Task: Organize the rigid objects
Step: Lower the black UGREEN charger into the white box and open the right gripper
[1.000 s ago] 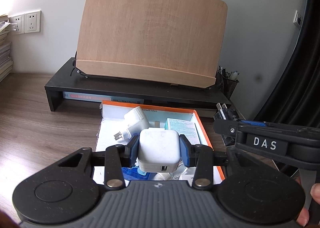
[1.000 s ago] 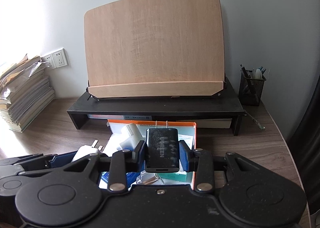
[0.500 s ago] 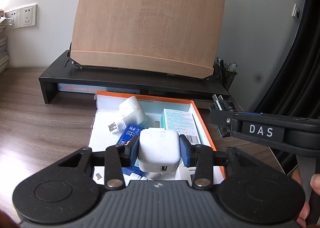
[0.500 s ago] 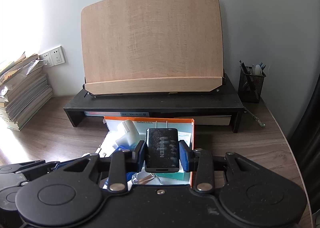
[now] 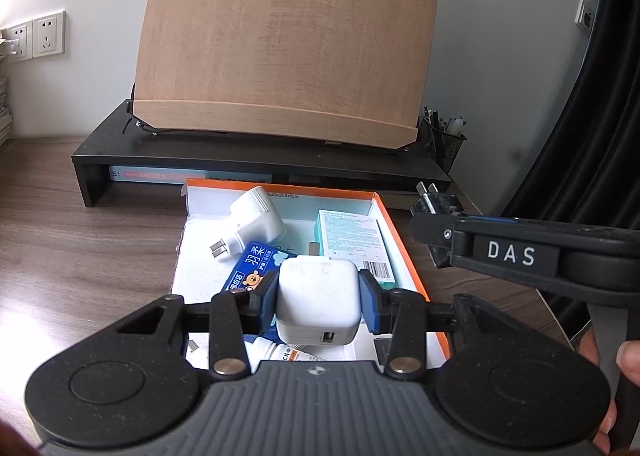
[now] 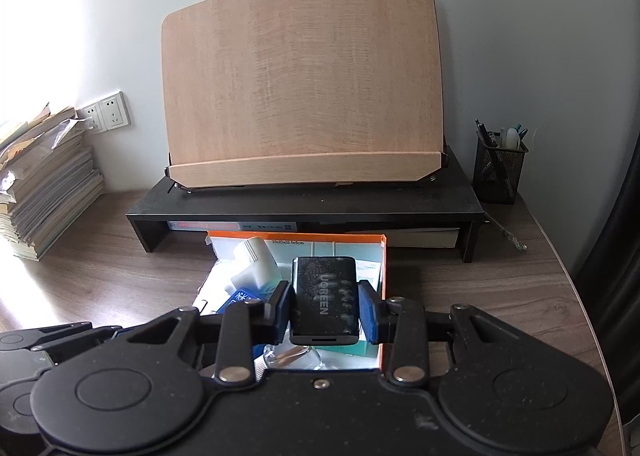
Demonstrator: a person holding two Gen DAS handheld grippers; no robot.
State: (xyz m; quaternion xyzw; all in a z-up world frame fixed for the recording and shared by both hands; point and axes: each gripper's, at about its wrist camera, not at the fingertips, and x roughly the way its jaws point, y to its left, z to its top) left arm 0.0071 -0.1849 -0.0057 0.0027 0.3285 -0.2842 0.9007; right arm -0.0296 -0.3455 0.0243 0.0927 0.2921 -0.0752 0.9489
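Here, chargers (image 5: 318,298) in both tools.

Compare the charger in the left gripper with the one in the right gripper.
The white charger in the left gripper is white, squarish and unmarked; the black charger in the right gripper is black, longer than wide, and lettered UGREEN. The white charger shows a USB port on its near face; the black charger shows a narrow slot there. Both are clamped between blue pads above the orange box.
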